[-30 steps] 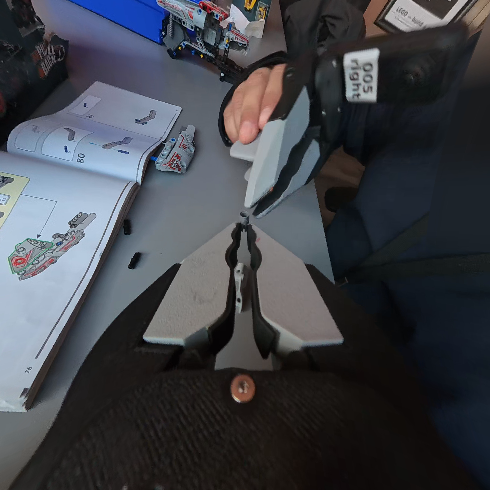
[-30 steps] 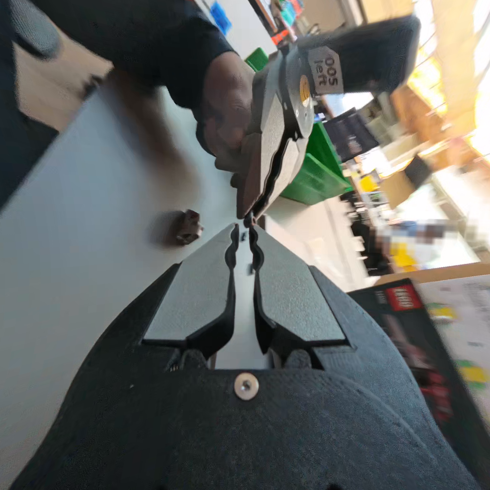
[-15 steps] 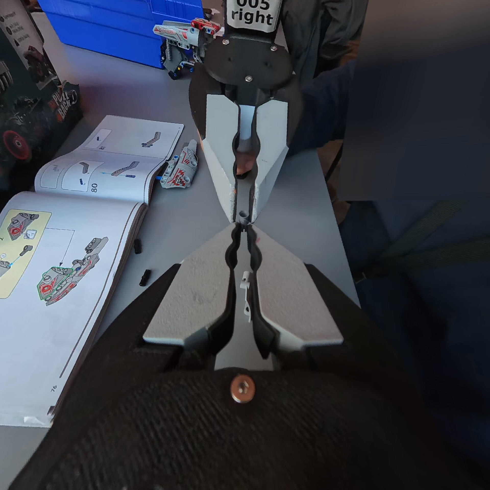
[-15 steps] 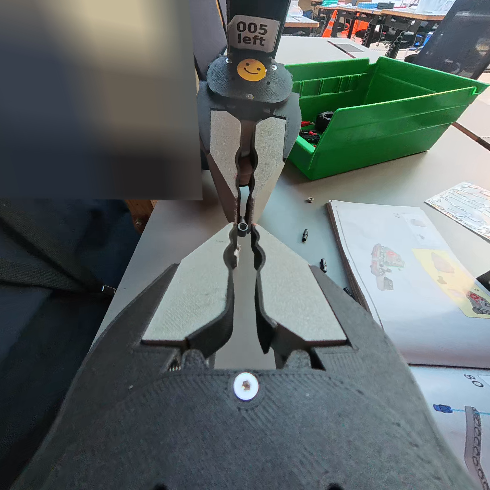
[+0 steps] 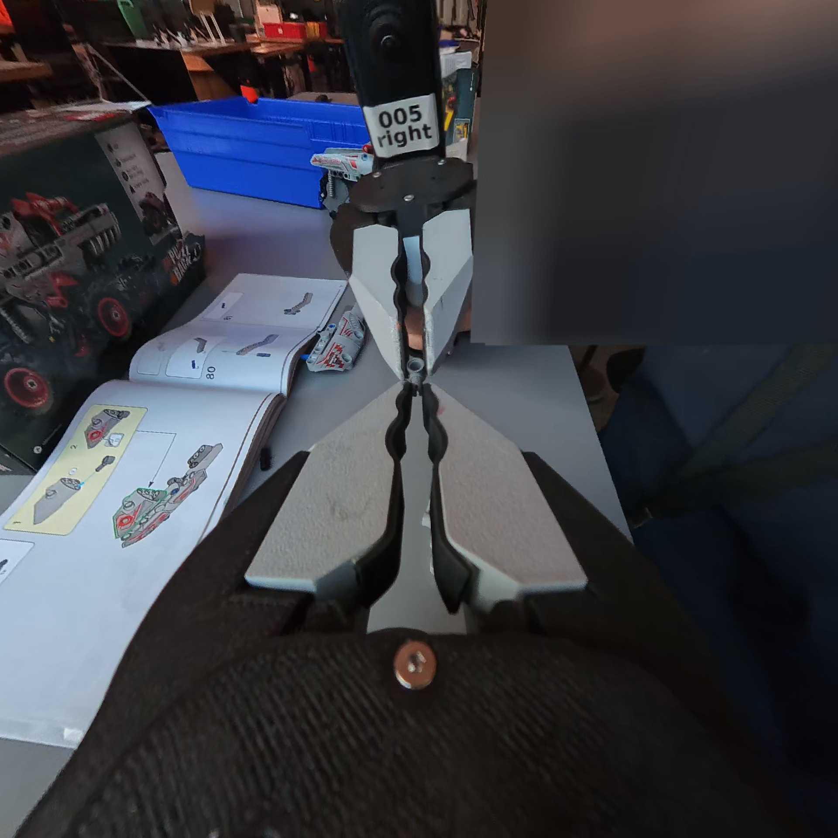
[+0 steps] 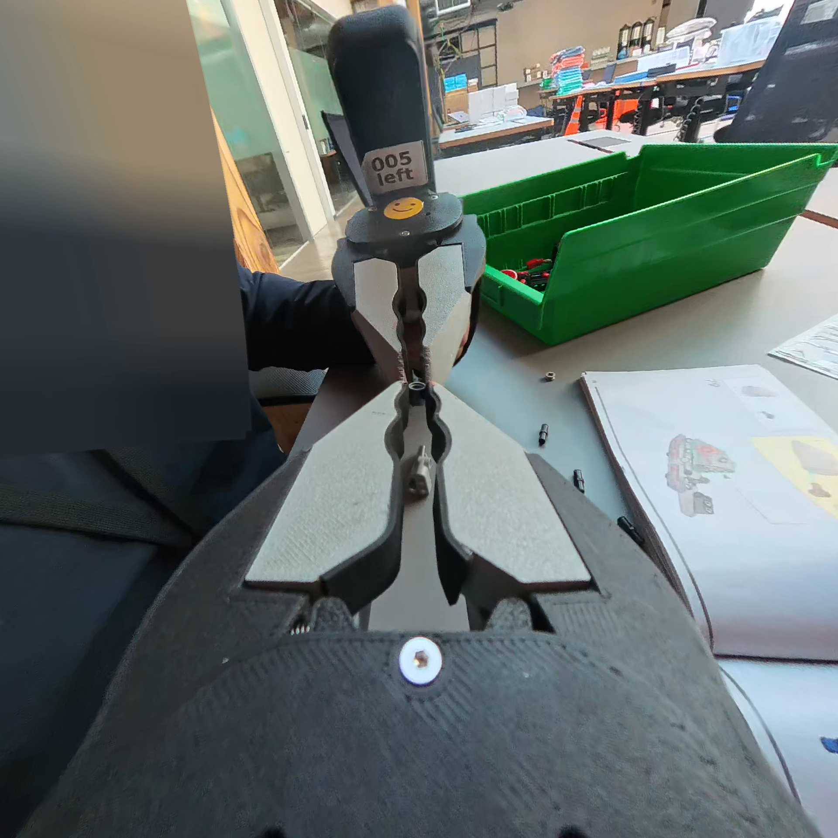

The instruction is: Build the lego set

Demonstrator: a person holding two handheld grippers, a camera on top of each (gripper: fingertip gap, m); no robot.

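Observation:
My left gripper (image 5: 413, 386) and right gripper (image 6: 417, 391) meet tip to tip above the grey table (image 5: 512, 408). A small grey tube-shaped connector (image 5: 415, 365) sits between both sets of tips, and both grippers look shut on it. It shows dark in the right wrist view (image 6: 416, 389). A second small grey piece (image 6: 419, 476) lies on the table below the grippers. A grey and red sub-assembly (image 5: 338, 347) lies beside the open instruction booklet (image 5: 136, 499).
A blue bin (image 5: 263, 149) and a partly built model (image 5: 344, 165) stand at the back. The set's box (image 5: 68, 272) is on the left. A green bin (image 6: 657, 254) holds parts. Black pins (image 6: 543, 428) lie near the booklet (image 6: 725, 476). The table edge (image 5: 603, 476) is close. My two grippers' fingertips are within a few centimetres of each other.
The right gripper swung round from the side to face the left gripper and closed on the connector held in the left tips. Both views have since tilted up slightly.

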